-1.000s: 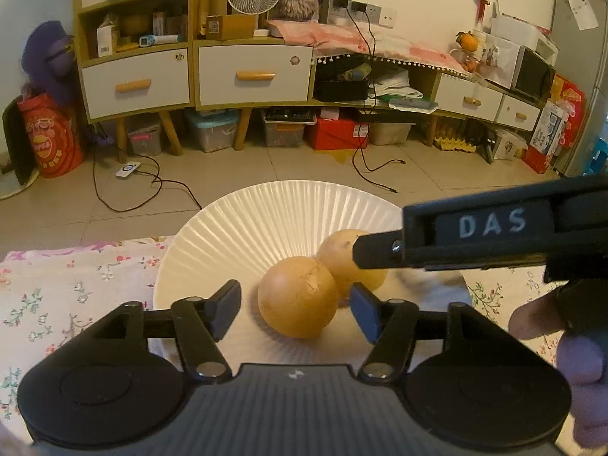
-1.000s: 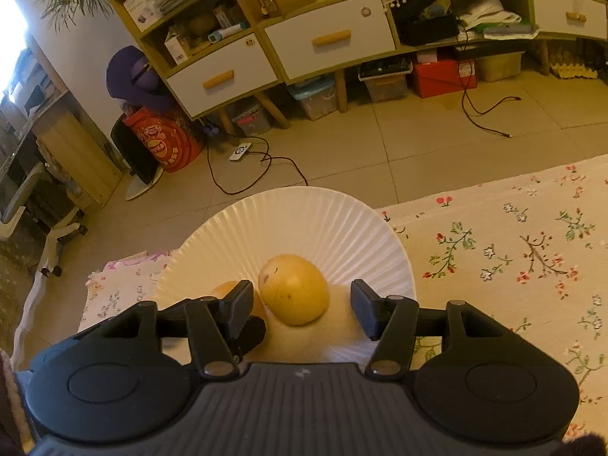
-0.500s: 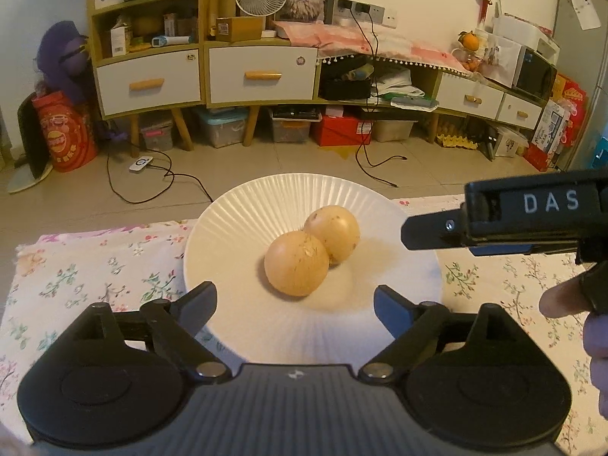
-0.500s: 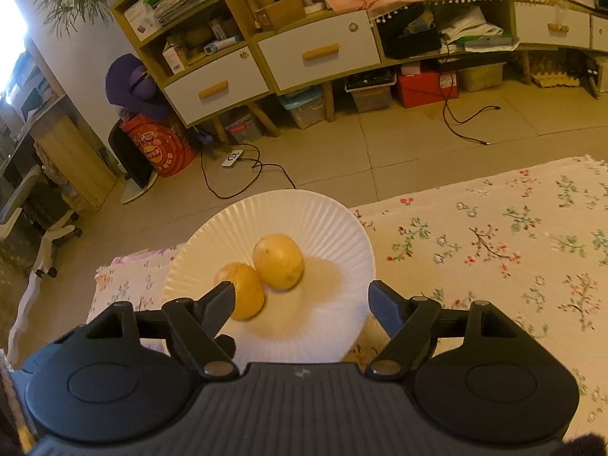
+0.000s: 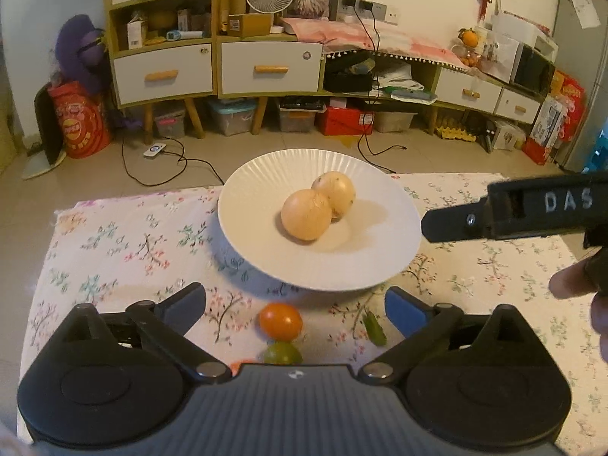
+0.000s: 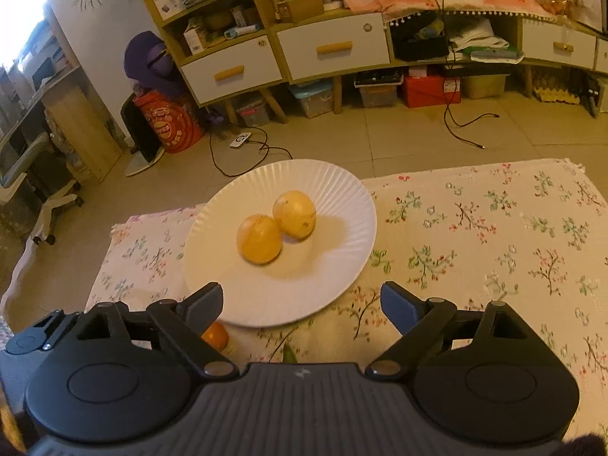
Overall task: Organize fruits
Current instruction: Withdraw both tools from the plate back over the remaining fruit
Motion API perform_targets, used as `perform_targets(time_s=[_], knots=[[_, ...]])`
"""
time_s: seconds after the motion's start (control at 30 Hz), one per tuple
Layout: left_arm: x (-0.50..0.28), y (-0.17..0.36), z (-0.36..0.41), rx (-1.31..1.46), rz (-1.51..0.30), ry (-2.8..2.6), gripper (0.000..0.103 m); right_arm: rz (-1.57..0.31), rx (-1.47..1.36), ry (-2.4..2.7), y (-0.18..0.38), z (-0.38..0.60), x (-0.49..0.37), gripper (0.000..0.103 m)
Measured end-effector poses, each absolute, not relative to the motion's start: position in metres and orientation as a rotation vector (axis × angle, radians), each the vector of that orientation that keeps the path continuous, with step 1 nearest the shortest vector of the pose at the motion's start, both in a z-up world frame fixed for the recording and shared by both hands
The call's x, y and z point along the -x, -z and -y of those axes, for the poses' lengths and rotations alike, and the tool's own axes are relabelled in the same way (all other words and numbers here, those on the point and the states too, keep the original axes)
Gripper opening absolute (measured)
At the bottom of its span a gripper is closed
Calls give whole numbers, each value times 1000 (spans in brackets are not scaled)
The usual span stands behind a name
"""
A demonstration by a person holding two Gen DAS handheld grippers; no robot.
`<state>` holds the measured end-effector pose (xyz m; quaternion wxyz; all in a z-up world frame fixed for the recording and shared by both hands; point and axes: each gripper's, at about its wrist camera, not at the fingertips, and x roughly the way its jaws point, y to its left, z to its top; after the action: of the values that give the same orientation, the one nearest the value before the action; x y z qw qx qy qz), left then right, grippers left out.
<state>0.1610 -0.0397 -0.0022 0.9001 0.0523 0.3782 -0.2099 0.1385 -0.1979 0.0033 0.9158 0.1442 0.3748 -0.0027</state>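
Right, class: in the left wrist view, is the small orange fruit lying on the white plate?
No: the small orange fruit lies on the floral cloth in front of the white plate, which holds only two yellow fruits.

white letters "das" stand on the side of the right gripper [image 5: 429,224].

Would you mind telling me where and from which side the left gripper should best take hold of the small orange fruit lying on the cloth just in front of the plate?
Probably from above, fingers closing across the widest middle of the small orange fruit. It is round, so no side is better by shape, but the green fruit touches its near side and the plate sits beyond it. Its left and right flanks are free for the left gripper.
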Motion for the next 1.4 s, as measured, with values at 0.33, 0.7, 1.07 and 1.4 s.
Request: perform_targets(time_s=[0.33,0.7,1.07,1.4], knots=[[-134,-3,20,-80,-808,422,89,-782,-286,15,-3,185,-113,94],[-115,-2,-5,-25,-856,401,89,-818,-286,39,6,177,-91,96],[-100,2,-20,-23,-855,412,89,-814,-249,6,8,172,-74,99],[-66,11,-14,-145,-839,472,89,-843,-178,-55,23,158,-54,99]])
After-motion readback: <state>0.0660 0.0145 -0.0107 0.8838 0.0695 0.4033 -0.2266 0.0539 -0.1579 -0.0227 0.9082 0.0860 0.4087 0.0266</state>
